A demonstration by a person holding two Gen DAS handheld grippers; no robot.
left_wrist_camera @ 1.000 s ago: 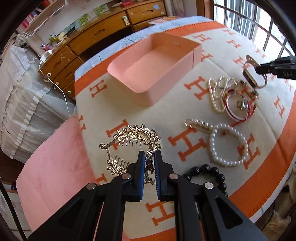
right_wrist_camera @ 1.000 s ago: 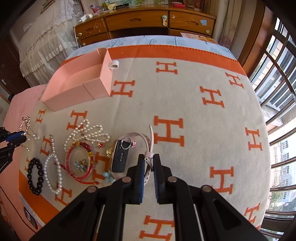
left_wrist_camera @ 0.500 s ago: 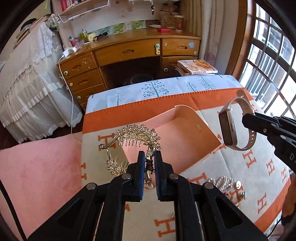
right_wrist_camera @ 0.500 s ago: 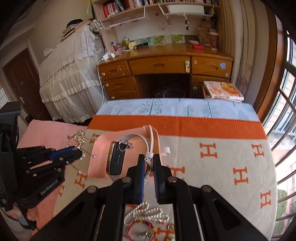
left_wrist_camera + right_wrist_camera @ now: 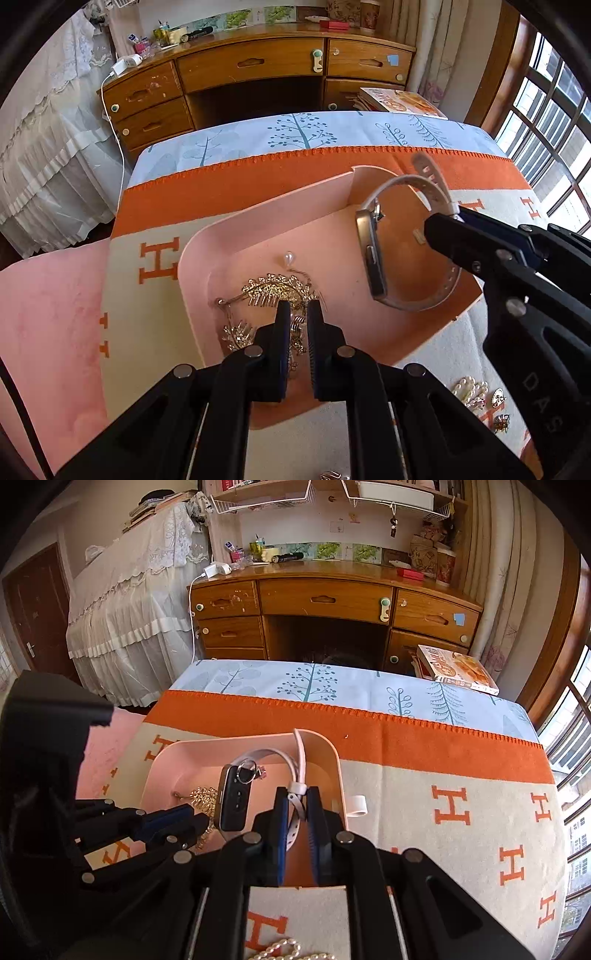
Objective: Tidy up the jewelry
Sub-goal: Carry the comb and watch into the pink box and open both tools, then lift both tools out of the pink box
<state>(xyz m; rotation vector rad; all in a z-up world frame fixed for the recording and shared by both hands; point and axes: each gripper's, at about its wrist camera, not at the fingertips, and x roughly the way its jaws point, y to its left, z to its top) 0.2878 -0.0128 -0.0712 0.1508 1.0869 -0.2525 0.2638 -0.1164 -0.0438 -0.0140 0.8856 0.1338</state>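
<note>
Gold hair comb (image 5: 275, 293) pinched by left tongs (image 5: 294, 325) inside pink tray (image 5: 192, 258), pale-strapped watch (image 5: 232, 801) gripped by right tongs (image 5: 295, 805) above tray's far right corner.

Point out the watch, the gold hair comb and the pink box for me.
watch (image 5: 371, 254), left wrist view, on the side of its case.
gold hair comb (image 5: 275, 291), left wrist view, on its leafy top.
pink box (image 5: 192, 273), left wrist view, on its near-left wall.

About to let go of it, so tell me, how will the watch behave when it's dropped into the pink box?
The watch hangs by its strap from the right gripper; the flexible band will probably flop. Its heavier case likely lands first in the pink box, perhaps knocking the gold hair comb.
</note>
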